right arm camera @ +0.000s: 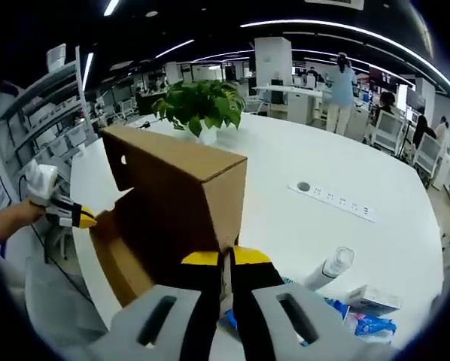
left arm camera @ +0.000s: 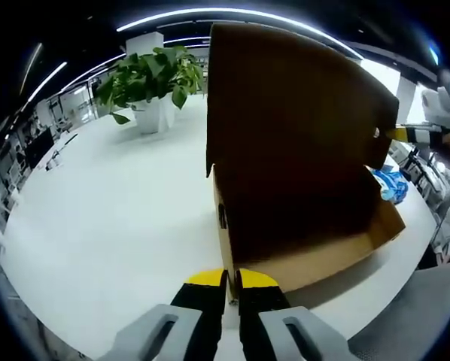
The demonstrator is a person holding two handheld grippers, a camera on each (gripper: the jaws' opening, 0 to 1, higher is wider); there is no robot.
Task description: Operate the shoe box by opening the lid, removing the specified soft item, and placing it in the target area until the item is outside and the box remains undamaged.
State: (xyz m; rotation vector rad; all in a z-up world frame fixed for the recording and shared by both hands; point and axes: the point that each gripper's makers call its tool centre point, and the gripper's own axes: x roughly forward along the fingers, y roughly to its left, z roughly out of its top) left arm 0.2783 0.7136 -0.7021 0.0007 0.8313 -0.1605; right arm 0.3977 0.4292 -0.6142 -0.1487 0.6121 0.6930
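Note:
A brown cardboard shoe box (left arm camera: 323,259) stands on the white table with its lid (left arm camera: 300,128) raised steeply. Its inside is dark and shows no contents. My left gripper (left arm camera: 231,284) is shut on the edge of the box's near wall. The same gripper (right arm camera: 76,216) enters the right gripper view at the left, in a gloved hand, at the box's far end. My right gripper (right arm camera: 226,265) is shut on the edge of the lid (right arm camera: 181,174), holding it up above the box's base (right arm camera: 123,263). That gripper (left arm camera: 407,134) also reaches the lid's edge at the right of the left gripper view.
A potted plant (right arm camera: 200,104) stands behind the box. A white bottle (right arm camera: 329,268), a small white carton (right arm camera: 373,299) and blue packets (right arm camera: 364,325) lie near the table's edge. A socket strip (right arm camera: 335,199) is set into the table. A person (right arm camera: 339,83) stands far off.

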